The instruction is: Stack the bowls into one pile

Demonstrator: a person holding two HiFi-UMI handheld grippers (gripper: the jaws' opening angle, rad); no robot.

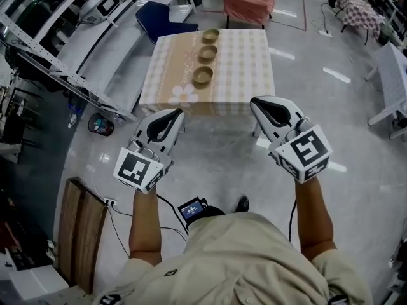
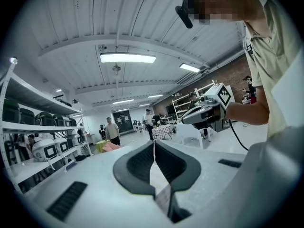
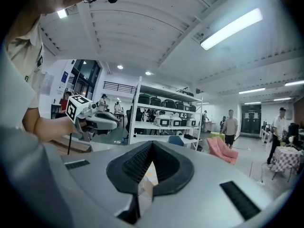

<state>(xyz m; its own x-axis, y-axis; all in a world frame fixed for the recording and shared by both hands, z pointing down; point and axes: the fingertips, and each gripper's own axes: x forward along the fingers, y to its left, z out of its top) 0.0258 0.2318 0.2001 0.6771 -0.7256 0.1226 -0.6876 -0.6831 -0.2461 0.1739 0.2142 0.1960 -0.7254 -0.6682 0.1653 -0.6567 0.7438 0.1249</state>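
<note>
We're reaching forward, roughly level: left tool and right tool side by side, both pressed together, empty. Three bowls sit on the table well ahead of them.

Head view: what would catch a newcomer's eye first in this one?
Three bowls sit in a row, unstacked, on the checked table ahead. Nearer, the left gripper and right gripper are held out over the floor, short of the table, both with jaws together and empty.
</note>
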